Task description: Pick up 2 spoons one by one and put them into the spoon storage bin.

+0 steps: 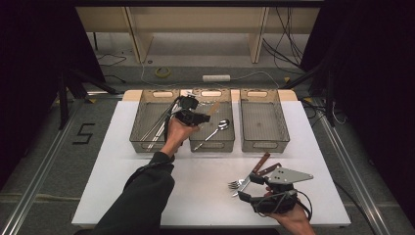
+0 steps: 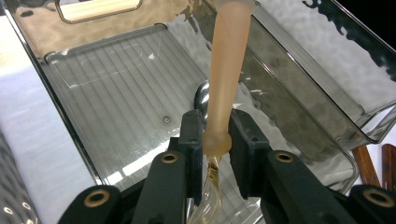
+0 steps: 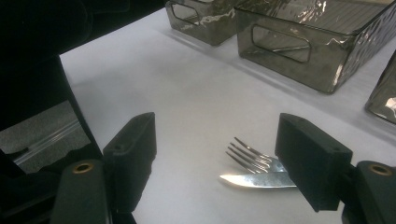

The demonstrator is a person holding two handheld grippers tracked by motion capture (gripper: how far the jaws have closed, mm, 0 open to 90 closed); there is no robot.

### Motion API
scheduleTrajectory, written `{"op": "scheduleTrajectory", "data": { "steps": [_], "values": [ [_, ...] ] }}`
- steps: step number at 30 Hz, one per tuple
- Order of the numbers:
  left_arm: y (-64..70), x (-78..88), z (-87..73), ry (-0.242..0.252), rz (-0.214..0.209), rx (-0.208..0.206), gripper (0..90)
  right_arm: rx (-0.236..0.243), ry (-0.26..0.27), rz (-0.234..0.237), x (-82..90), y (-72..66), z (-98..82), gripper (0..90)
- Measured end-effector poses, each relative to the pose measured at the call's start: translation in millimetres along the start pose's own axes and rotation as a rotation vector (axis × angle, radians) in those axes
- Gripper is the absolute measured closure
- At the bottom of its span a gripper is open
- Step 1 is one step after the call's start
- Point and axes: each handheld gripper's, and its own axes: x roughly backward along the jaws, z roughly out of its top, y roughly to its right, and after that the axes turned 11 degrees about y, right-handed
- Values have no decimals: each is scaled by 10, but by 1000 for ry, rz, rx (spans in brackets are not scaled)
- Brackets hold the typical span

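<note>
Cutlery sorting at a white table (image 1: 122,176): the left gripper (image 2: 216,140) clamps a pale plastic spoon (image 2: 226,79) over the middle bin (image 1: 211,145) at the far edge, near a metal spoon (image 1: 215,129). The right gripper (image 3: 215,163), jaws wide and empty, hovers near the front edge by a fork (image 3: 250,156) and knife (image 3: 257,180), bare tabletop around.

beyond your white table (image 1: 127,196), at 12 o'clock, a pale wooden shelf (image 1: 195,29); cables (image 1: 284,44) cross the grey floor (image 1: 39,147).
</note>
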Motion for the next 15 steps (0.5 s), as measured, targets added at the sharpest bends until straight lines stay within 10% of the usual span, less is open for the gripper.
{"op": "scheduleTrajectory", "data": {
  "steps": [15],
  "values": [
    [44,-79,-9,-39,19,10,644,0,-6,1,-5,3,-4,302]
  ]
}}
